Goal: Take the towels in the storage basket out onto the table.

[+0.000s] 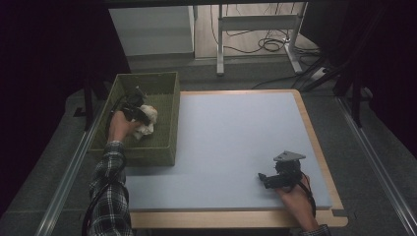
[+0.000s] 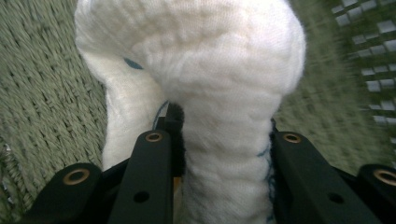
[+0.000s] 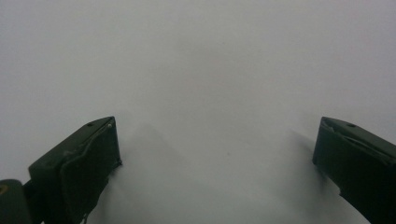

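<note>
Item one: our left gripper (image 1: 139,114), inside the green woven basket (image 1: 162,147). Its jaws are clamped on a white knitted cloth (image 1: 146,122), which in the left gripper view (image 2: 219,84) bulges beyond the jaw tips and is pinched to a narrow neck between the two black jaws. Basket weave lies close behind the cloth on both sides; in that view, the latticed basket wall stands near at upper right. In the high view the basket's rim surrounds the gripper, with more free floor ahead of it than beside it.

Item two: our right gripper (image 1: 263,179), resting low over the pale blue mat (image 1: 236,132), near that mat's near edge and right edge. Its jaws stand wide apart with nothing between them; in the right gripper view (image 3: 217,158) bare mat stretches ahead. Between this gripper and the basket we see broad open surface.
</note>
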